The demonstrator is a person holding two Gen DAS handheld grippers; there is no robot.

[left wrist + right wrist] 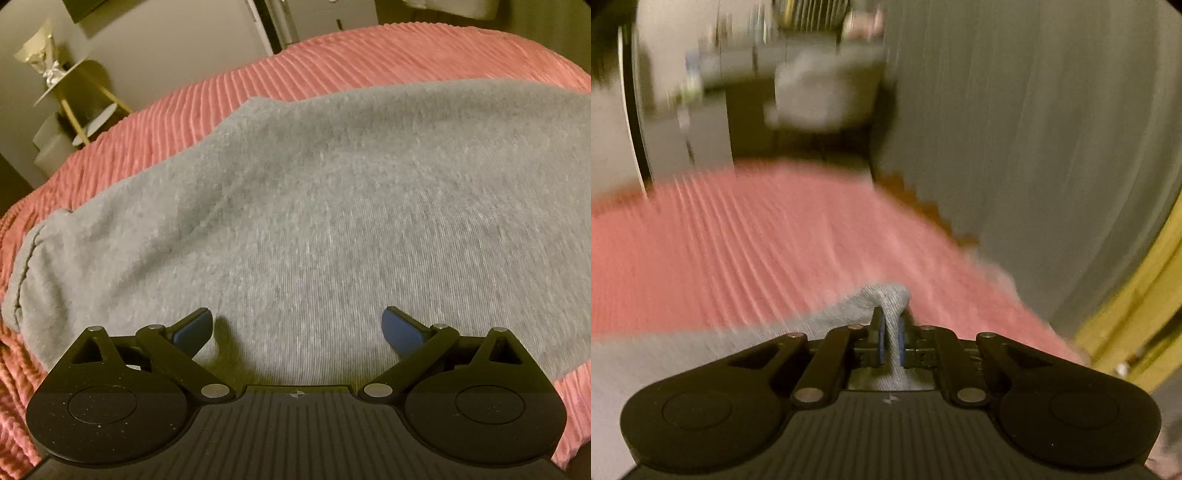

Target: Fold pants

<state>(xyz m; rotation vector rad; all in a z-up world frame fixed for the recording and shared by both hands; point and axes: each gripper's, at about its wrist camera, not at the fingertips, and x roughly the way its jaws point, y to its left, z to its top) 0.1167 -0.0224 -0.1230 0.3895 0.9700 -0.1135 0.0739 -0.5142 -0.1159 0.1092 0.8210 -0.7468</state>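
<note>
Here right hand-held gripper (891,334) pinches grey pants (886,295).

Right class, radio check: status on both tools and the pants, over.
Left tool open over grey pants. Right tool shut on a pinched fold. Pants flat on pink bedspread. Nothing in the way.
</note>
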